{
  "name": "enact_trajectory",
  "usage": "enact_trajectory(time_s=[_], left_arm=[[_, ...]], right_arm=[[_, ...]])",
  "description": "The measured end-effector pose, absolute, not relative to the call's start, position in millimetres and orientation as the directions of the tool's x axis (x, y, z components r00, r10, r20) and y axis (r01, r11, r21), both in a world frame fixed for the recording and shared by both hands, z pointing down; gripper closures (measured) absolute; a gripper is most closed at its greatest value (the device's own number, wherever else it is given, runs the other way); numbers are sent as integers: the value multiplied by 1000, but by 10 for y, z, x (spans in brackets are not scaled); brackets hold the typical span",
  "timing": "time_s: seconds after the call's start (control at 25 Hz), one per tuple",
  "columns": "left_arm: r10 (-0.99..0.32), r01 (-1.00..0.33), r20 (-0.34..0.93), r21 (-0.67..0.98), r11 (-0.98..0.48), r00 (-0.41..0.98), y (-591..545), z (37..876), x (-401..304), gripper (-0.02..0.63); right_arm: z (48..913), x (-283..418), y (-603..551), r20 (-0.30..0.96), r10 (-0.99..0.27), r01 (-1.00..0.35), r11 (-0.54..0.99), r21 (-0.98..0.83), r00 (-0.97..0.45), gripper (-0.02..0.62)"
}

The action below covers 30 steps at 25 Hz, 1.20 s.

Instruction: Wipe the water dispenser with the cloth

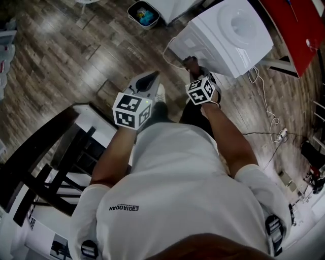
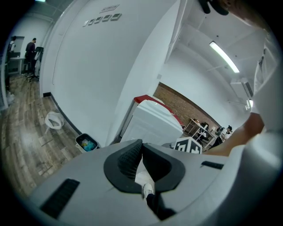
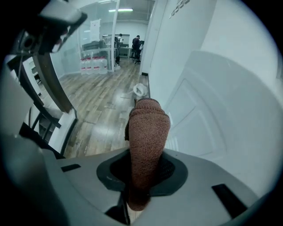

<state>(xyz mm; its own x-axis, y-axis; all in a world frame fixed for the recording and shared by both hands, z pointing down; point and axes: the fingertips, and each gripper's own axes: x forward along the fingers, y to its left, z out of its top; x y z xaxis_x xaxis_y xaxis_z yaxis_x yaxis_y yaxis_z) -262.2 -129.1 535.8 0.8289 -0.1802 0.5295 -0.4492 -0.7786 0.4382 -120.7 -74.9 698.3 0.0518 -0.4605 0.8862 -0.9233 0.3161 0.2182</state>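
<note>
Closed hard on a brown knitted cloth (image 3: pixel 148 128), there between the fingers (image 3: pixel 173 171) of the right gripper (image 3: pixel 146 165), with the folded, rounded end poking forward past the tips. Shut tip to tip on nothing, over at the fingers (image 2: pixel 127 161) of the left gripper (image 2: pixel 141 149), with only the person's white shoe (image 2: pixel 147 189) visible through the gap behind the pads. Just beyond the cloth, to its right in the right gripper view, the white panelled side of the water dispenser (image 3: pixel 212 114); close beside it, but hard to say whether touching or just apart. From the head view, the right gripper (image 1: pixel 190 63) down low at the near corner of the dispenser's side, and the left gripper (image 1: pixel 155 76) held beside it over the wooden floor (image 1: pixel 61 56), short of the machine and doing no work. Further out, a small bin (image 1: pixel 143 13) with something blue inside on the floor beyond, and a white cable (image 1: pixel 264 96) trailing over the boards beside the dispenser. Reads as the very start of wiping, or a low pass on one side: no streak, damp patch or dirt line to mark off any finished area, so no telling how much is clean. Left to cover, by that judgement: the rest of this side panel, the front, and the top with its round bottle well. Worth laying the cloth's free end flat to the panel rather than leading with bare tips.
</note>
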Motion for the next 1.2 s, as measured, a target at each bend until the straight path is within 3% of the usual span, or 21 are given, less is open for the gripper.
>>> enact_trajectory(time_s=[0.56, 0.88, 1.2], left_arm=[[-226, -444, 470, 427, -788, 853, -1533, 5047, -2641, 606], [-261, -458, 451, 410, -789, 853, -1669, 5003, -2671, 605], [-275, -487, 463, 440, -754, 843, -1666, 5139, -2743, 606]], right_arm=[[5190, -1071, -1646, 747, -657, -901, 258, 348, 100, 525], [5147, -1045, -2071, 747, -655, -890, 267, 370, 114, 525], [5754, -1142, -2143, 792, -598, -882, 297, 365, 126, 525]])
